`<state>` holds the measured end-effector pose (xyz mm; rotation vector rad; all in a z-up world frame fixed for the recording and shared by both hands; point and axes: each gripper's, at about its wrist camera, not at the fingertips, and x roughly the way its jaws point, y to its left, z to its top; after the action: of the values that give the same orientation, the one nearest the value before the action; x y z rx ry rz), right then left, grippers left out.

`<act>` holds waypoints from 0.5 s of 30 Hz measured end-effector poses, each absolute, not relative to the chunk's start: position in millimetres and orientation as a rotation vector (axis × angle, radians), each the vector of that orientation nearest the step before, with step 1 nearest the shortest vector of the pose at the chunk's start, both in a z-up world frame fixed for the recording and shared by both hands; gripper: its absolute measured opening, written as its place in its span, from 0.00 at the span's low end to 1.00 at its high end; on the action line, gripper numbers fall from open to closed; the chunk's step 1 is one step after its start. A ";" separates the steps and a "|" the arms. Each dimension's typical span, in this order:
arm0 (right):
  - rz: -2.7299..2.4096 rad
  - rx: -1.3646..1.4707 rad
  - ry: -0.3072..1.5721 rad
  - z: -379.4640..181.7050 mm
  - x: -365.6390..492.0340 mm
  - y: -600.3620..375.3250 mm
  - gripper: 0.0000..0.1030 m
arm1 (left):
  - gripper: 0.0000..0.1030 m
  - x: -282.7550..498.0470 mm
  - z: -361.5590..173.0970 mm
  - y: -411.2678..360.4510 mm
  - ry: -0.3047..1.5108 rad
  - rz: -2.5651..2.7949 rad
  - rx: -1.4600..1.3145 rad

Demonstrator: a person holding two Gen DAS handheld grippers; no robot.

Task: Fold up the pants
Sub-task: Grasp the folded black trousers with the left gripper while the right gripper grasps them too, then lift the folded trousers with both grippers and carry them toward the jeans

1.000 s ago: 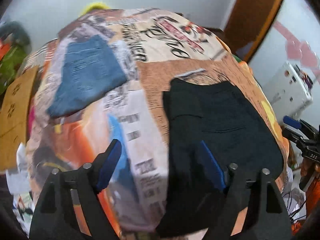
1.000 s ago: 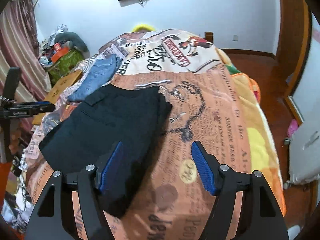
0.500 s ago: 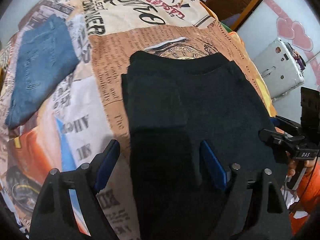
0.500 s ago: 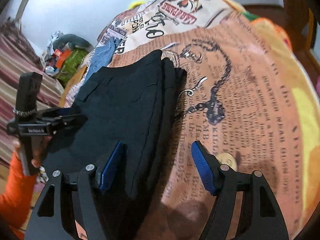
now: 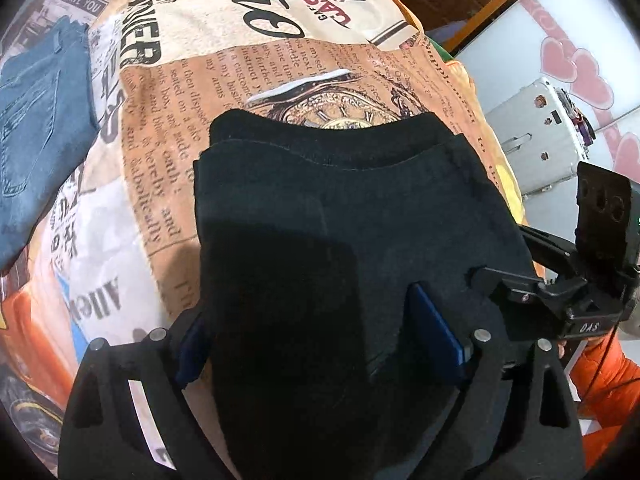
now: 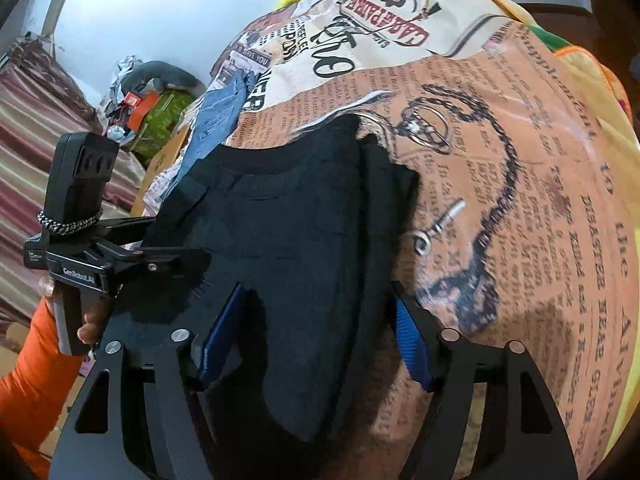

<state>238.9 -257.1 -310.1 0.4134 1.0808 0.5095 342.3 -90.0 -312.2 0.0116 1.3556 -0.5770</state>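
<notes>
Left gripper (image 5: pixel 320 336): our jaws stand wide and are opening. Black pants (image 5: pixel 344 216) lie between the blue pads (image 5: pixel 434 328), one pad at each side edge of the near end; we cannot tell whether either pad touches the cloth.

Right gripper (image 6: pixel 316 332): our jaws stand apart and are closing. The right edge of the pants (image 6: pixel 296 216) lies between the pads (image 6: pixel 412 340); the left pad is over the black cloth, the right pad over the bedspread just beside that edge. No squeeze on the fabric shows.

Pants: folded, flat, dark, in the middle of the bedspread (image 5: pixel 168 128), stacked edges at the far end. In the left view, our right gripper (image 5: pixel 560 292) sits at their right edge. In the right view, our left gripper (image 6: pixel 132 252) sits at their left edge, its fingers reaching over the cloth.

Jeans (image 5: pixel 36 128): blue, folded, on the bedspread left of the pants and well apart from them.

Bedspread: newsprint pattern, orange and cream, beneath the pants on every side.

Sleeves: orange (image 6: pixel 28 384), behind the left gripper; orange (image 5: pixel 600 384), behind the right gripper.

Boxes and clutter (image 6: pixel 152 108): beyond the jeans, off the bedspread's left side.

White case (image 5: pixel 548 136): right of the pants, off the bedspread.
</notes>
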 end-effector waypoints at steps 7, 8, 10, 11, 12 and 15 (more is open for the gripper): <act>0.512 0.372 1.077 -303.5 241.4 -254.6 0.32 | 0.76 344.0 -307.1 -93.2 1.313 -0.562 0.031; 0.513 0.355 1.071 -301.6 240.7 -253.8 0.31 | 0.74 343.3 -304.7 -91.9 1.303 -0.546 0.029; 0.511 0.328 1.054 -296.8 239.0 -251.7 0.26 | 0.67 339.7 -299.5 -93.1 1.277 -0.529 0.056; 0.509 0.317 1.047 -294.6 238.2 -249.9 0.25 | 0.65 337.2 -297.4 -94.4 1.263 -0.519 0.073; 0.507 0.313 1.036 -292.3 236.9 -249.0 0.23 | 0.62 335.4 -296.0 -95.0 1.253 -0.512 0.083; 0.502 0.300 0.995 -282.7 232.0 -246.9 0.20 | 0.43 328.1 -286.7 -98.3 1.208 -0.469 0.114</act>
<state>232.0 -246.9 -282.7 0.3003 0.9948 0.5021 328.1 -98.3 -286.7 0.1139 1.2083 -0.4694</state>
